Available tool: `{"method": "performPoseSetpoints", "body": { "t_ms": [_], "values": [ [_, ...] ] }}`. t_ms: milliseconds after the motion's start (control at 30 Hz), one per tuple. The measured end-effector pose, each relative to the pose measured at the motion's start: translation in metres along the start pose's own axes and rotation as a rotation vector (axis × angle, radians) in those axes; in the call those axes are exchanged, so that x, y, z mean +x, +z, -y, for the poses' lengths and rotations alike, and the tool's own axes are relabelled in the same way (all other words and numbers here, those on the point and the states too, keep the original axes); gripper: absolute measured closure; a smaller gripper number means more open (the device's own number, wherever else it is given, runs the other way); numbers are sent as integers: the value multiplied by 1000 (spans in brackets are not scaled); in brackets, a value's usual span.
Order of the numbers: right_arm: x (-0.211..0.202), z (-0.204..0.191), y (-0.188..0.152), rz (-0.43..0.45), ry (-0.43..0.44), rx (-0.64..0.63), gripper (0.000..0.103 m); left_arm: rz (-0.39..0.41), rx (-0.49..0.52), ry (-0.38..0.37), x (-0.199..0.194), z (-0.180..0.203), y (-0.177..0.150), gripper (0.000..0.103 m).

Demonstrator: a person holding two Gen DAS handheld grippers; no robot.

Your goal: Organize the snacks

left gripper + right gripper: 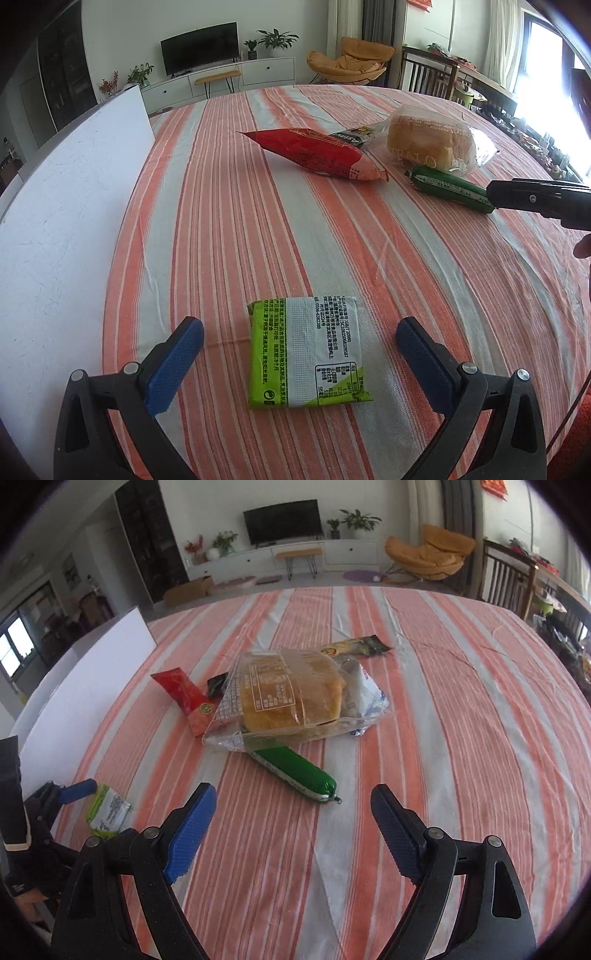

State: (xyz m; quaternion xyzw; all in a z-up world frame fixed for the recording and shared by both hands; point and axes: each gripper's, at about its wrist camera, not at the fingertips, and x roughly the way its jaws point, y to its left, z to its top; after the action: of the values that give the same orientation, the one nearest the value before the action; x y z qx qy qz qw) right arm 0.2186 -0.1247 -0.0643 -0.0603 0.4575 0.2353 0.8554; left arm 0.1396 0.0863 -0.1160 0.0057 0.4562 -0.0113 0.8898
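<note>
A flat green-and-white snack packet (306, 350) lies on the striped tablecloth between the fingers of my left gripper (299, 325), which is open and not touching it. Farther back lie a red packet (317, 153), a bread loaf in a clear bag (432, 142) and a green sausage (450, 188). In the right wrist view my right gripper (293, 791) is open just short of the green sausage (295, 770), with nothing between its pads. The bread bag (291, 698) rests partly on the sausage and on the red packet (184, 698).
A white board (66, 206) stands along the table's left edge. A dark-and-yellow packet (354, 646) lies behind the bread, and a blue-and-white wrapper (369, 698) sits under the bag. The striped cloth (461, 738) to the right is bare. Chairs stand beyond the far edge.
</note>
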Motion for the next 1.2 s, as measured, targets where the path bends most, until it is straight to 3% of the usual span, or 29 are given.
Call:
{"method": "performPoseSetpoints", "body": {
  "t_ms": [133,200,233,267,333,600,767,1000,1200],
  "values": [
    [33,-29,12,-87,-11,-132,18,0,0,0,0,0,0,0],
    [42,-40,12,-121,-31,-165,32,0,0,0,0,0,0,0],
    [46,-43,11,-145,-27,-156,57,0,0,0,0,0,0,0],
    [44,-43,9,-142,-19,-133,71,0,0,0,0,0,0,0],
    [40,-44,3,-149,-4,-88,79,0,0,0,0,0,0,0],
    [3,-41,-47,-140,60,145,79,0,0,0,0,1,0,0],
    [-25,-39,-92,-73,52,273,79,0,0,0,0,1,0,0],
    [-45,-44,-119,37,-27,296,79,-1,0,0,0,1,0,0],
    [-43,-40,-121,45,-21,333,77,0,0,-1,0,1,0,0]
  ]
}}
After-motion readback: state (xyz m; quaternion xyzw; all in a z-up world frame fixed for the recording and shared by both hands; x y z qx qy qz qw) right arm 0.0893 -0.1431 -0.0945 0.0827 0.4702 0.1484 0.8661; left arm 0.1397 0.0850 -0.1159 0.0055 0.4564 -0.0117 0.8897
